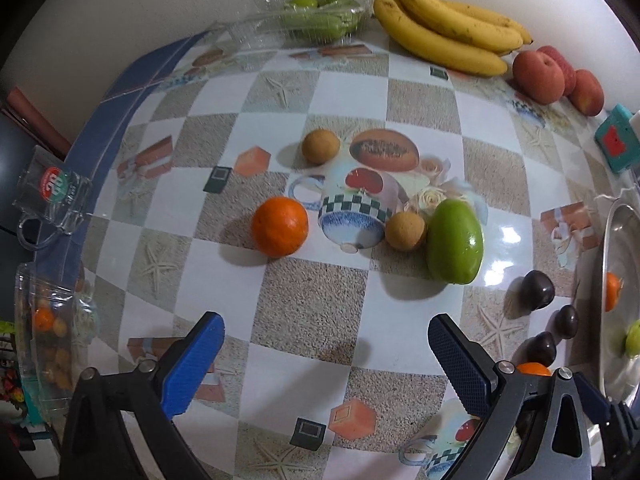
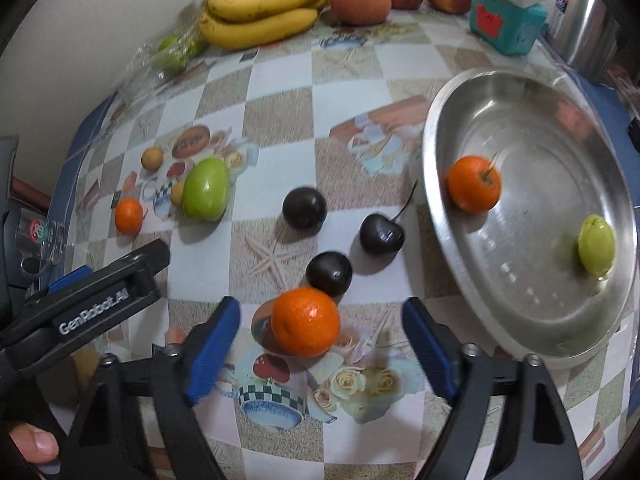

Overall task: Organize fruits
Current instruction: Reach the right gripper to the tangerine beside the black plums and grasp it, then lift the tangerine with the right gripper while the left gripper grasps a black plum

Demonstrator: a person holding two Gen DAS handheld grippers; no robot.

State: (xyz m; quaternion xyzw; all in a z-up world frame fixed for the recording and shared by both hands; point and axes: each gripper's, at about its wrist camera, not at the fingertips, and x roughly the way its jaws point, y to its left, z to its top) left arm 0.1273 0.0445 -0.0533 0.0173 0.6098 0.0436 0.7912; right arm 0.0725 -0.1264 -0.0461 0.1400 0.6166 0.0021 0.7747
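Note:
My right gripper (image 2: 322, 338) is open, its blue pads on either side of an orange tangerine (image 2: 306, 322) on the table, with gaps both sides. Beyond it lie three dark plums (image 2: 304, 207). A steel tray (image 2: 532, 300) to the right holds another tangerine (image 2: 473, 184) and a small yellow-green fruit (image 2: 597, 245). My left gripper (image 1: 326, 346) is open over bare tablecloth; it also shows at the left of the right wrist view. Ahead of it lie a tangerine (image 1: 280, 226), a green mango (image 1: 455, 241) and two small brown round fruits (image 1: 405, 230).
Bananas (image 1: 444, 28), peaches (image 1: 538, 76) and a clear box of green fruit (image 1: 316, 14) stand along the back wall. A teal box (image 2: 506, 20) and a steel pot (image 2: 588, 28) are at the back right. A glass mug (image 1: 52, 196) and a bag of fruit (image 1: 48, 328) sit at the left edge.

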